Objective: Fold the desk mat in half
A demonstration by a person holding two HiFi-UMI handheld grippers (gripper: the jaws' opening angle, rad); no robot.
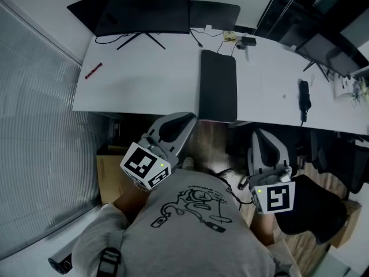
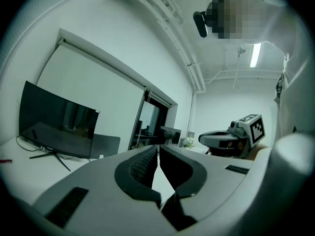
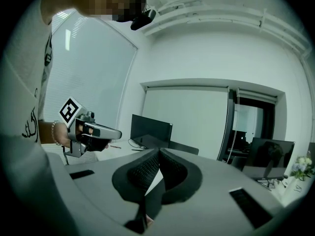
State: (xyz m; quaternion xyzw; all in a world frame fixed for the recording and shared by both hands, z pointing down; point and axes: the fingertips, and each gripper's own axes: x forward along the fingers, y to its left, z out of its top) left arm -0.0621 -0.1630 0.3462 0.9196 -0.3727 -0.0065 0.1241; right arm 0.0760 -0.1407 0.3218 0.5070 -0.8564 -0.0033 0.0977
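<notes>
In the head view the dark desk mat [image 1: 218,85] lies on the white desk [image 1: 144,82] as a narrow upright rectangle, its near end reaching just past the desk's front edge. Both grippers are held close to the person's chest, short of the desk and apart from the mat. My left gripper [image 1: 185,120] points toward the mat's near left corner and is shut with nothing between its pads [image 2: 145,165]. My right gripper [image 1: 263,136] hangs to the right of the mat, below the desk edge, also shut and empty [image 3: 158,155]. Neither gripper view shows the mat.
A curved black monitor [image 1: 144,10] stands at the desk's back left, with cables and small items [image 1: 239,38] behind the mat. A red pen [image 1: 93,70] lies at the left, a black device [image 1: 304,97] at the right. A cardboard box [image 1: 108,172] and a dark chair [image 1: 314,203] sit under and beside the desk.
</notes>
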